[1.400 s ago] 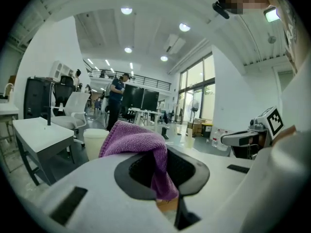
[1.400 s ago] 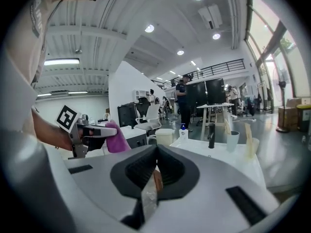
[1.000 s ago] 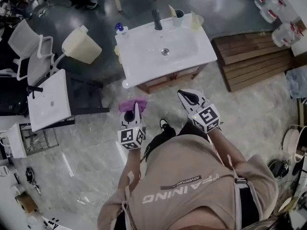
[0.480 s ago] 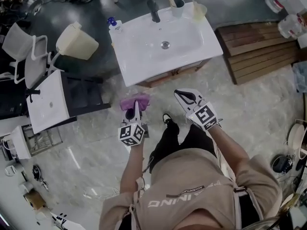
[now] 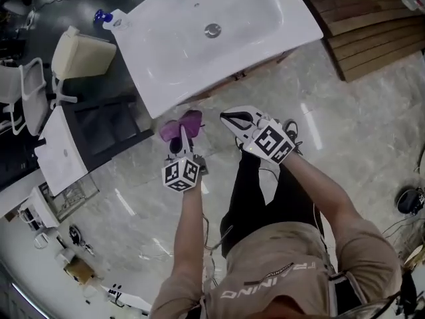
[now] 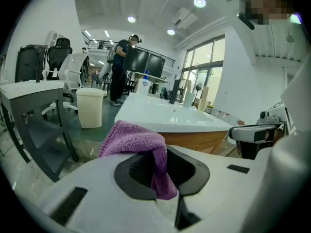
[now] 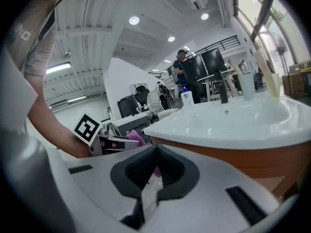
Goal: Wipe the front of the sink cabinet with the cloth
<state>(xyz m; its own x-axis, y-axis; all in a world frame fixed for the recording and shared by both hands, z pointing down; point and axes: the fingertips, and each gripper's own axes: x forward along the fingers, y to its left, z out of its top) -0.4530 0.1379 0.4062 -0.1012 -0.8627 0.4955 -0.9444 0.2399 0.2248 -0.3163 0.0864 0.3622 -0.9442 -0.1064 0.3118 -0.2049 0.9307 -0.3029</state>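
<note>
My left gripper (image 5: 180, 140) is shut on a purple cloth (image 5: 180, 126), held just below the front of the sink cabinet (image 5: 229, 80). In the left gripper view the cloth (image 6: 137, 141) bunches over the jaws, with the white sink top (image 6: 163, 119) and the wooden cabinet front (image 6: 194, 141) just beyond it. My right gripper (image 5: 234, 119) is shut and holds nothing, to the right of the cloth and near the cabinet. The right gripper view shows the cabinet front (image 7: 243, 160) close ahead on the right and the left gripper (image 7: 104, 140) with the cloth (image 7: 136, 138) to the left.
A beige bin (image 5: 78, 53) and a dark side cabinet with a white top (image 5: 63, 153) stand left of the sink. Wooden pallets (image 5: 372, 15) lie to the right. A soap bottle (image 5: 109, 18) sits at the sink's back left corner. A person (image 6: 118, 67) stands beyond the sink.
The sink has come closer as the person steps up. Both grippers now sit nearer the cabinet front, the left still holding the cloth.
</note>
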